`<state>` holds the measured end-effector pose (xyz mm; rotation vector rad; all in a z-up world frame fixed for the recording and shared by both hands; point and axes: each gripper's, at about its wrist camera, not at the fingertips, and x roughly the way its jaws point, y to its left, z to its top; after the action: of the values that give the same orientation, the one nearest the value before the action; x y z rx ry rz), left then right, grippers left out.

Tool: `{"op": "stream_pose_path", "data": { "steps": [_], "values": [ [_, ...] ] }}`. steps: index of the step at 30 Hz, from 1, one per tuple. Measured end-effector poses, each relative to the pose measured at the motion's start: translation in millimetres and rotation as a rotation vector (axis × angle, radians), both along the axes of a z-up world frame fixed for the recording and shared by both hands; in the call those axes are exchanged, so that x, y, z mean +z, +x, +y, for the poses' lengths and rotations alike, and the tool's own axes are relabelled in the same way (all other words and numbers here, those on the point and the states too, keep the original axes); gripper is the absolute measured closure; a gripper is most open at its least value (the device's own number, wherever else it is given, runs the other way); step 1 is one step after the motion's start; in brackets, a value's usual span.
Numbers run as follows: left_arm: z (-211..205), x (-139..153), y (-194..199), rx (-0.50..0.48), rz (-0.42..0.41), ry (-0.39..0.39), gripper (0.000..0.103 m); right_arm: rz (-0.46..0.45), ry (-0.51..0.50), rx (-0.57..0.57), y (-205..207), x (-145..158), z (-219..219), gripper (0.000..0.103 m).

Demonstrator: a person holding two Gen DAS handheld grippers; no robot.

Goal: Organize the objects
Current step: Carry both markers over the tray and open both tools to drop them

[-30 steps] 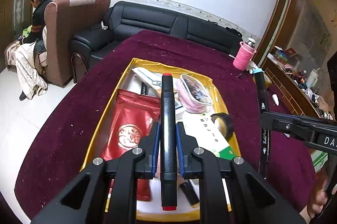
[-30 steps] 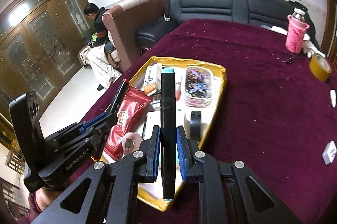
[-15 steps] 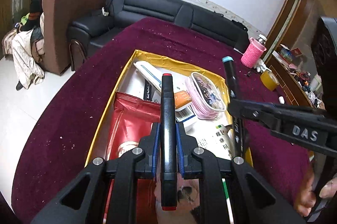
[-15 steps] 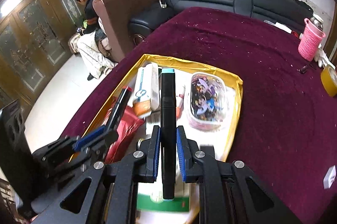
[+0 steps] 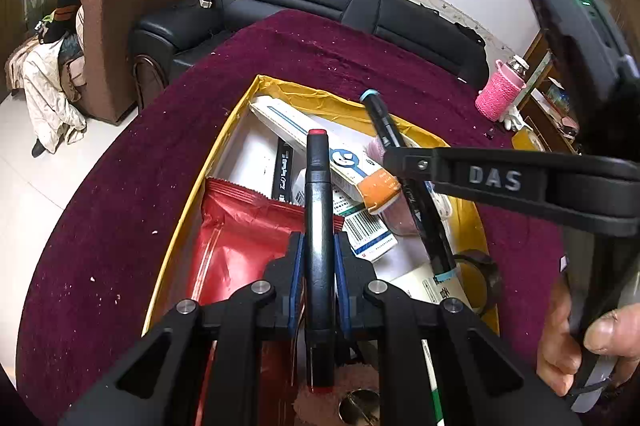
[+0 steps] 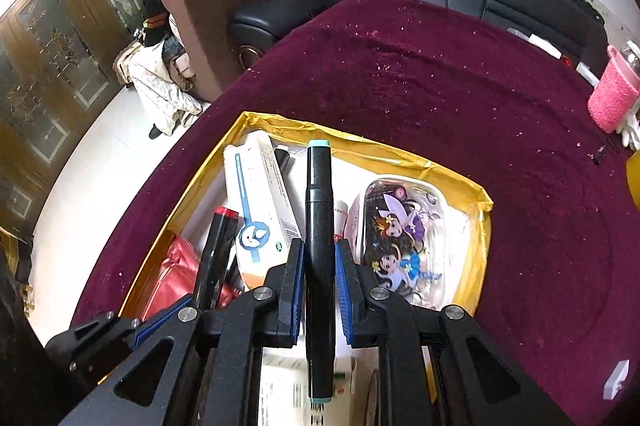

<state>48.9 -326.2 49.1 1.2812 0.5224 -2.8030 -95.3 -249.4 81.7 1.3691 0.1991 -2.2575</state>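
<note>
My left gripper [image 5: 318, 254] is shut on a black marker with red caps [image 5: 318, 209], held above the yellow-lined box [image 5: 304, 91]. My right gripper [image 6: 319, 262] is shut on a black marker with teal caps [image 6: 319, 226], also over the box [image 6: 400, 151]. In the left wrist view the right gripper's arm crosses from the right, gripping the teal-capped marker [image 5: 404, 169]. In the right wrist view the red-capped marker [image 6: 218, 250] shows at lower left in the left gripper. The box holds a red packet [image 5: 244, 238], a white toothpaste carton [image 6: 256, 209] and a cartoon pencil case [image 6: 404, 242].
The box lies on a dark red cloth table [image 6: 440, 73]. A pink knitted cup [image 6: 612, 97] and a yellow tape roll [image 5: 528, 139] stand at the far right. A black tape roll [image 5: 484, 278] lies in the box. A black sofa [image 5: 320, 1] and a seated person [image 6: 154, 1] are beyond.
Both grippers have moved in over the box and lower, each keeping its marker. The right gripper came in from the right and now crosses the left wrist view.
</note>
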Motion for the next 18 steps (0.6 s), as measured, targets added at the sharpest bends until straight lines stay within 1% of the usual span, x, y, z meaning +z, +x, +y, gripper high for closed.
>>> {"op": "stream_pose_path", "data": {
  "steps": [6, 10, 18],
  "values": [
    [2, 2, 1, 0.007, 0.004, -0.024, 0.089, -0.045, -0.015, -0.009, -13, -13, -2, 0.086],
    [3, 4, 4, 0.006, 0.021, -0.033, 0.089, -0.074, -0.027, -0.008, -18, -22, -4, 0.086],
    [1, 6, 4, 0.017, 0.036, -0.032, 0.089, -0.084, -0.031, -0.011, -22, -28, -6, 0.086]
  ]
}}
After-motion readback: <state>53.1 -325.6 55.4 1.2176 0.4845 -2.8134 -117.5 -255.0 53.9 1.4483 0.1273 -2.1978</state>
